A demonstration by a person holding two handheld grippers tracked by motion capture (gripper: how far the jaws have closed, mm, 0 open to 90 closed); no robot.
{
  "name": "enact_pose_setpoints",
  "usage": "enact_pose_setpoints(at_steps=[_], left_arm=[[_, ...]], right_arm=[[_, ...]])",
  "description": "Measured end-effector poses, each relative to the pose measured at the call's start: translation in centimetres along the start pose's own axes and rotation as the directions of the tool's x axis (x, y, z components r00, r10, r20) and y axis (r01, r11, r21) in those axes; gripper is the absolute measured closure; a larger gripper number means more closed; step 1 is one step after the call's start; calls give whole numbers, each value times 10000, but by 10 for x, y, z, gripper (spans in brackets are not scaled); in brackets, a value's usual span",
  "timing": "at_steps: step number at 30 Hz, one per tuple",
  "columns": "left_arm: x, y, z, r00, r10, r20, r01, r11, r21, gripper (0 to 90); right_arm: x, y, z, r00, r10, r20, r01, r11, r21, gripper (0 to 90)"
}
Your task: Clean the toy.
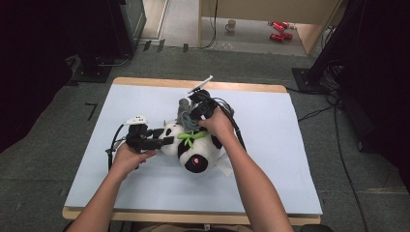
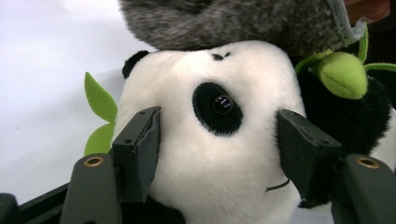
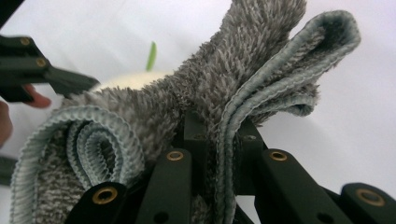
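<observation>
While the left hand-held gripper [image 2: 219, 149] lies level, jaws clamped on the panda toy's [image 1: 193, 145] head mid-tabletop [image 1: 270, 159], the right hand-held gripper [image 3: 217, 140], angled down w/ bent wrist, pinches a grey cloth [image 3: 196, 93] over it.

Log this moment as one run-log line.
left tongs: clamped on white-and-black plush panda's head | right tongs: shut on folded grey fluffy cloth | cloth: over panda's head | surface: white tabletop
</observation>
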State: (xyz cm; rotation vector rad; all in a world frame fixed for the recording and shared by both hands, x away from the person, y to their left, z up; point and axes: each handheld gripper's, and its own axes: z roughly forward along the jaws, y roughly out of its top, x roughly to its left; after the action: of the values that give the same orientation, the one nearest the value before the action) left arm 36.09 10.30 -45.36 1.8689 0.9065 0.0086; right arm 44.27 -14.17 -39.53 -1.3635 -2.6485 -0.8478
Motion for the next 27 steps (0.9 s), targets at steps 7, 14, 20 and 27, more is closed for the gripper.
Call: enact_pose_setpoints(at_steps=[7, 14, 20, 27], left_arm=[[0, 0, 0, 9999, -83, 83, 84, 9999, -107, 343], [1, -1, 0, 9998, -11, 195, 14, 9999, -145, 340], [5, -2, -2, 9995, -72, 299, 76, 9999, -121, 335], [3, 0, 0, 9998, 51, 199, -48, 9999, -152, 352]], right_arm=[[-24, -17, -8, 9980, 556, -294, -548, 9981, 285, 805], [-44, -36, -4, 9915, 1278, 261, -1291, 9901, 553, 811], [-54, -45, -8, 9820, 540, 1811, -683, 9949, 741, 811], [-49, -38, -51, 9847, 663, 1609, -468, 9914, -1223, 810]])
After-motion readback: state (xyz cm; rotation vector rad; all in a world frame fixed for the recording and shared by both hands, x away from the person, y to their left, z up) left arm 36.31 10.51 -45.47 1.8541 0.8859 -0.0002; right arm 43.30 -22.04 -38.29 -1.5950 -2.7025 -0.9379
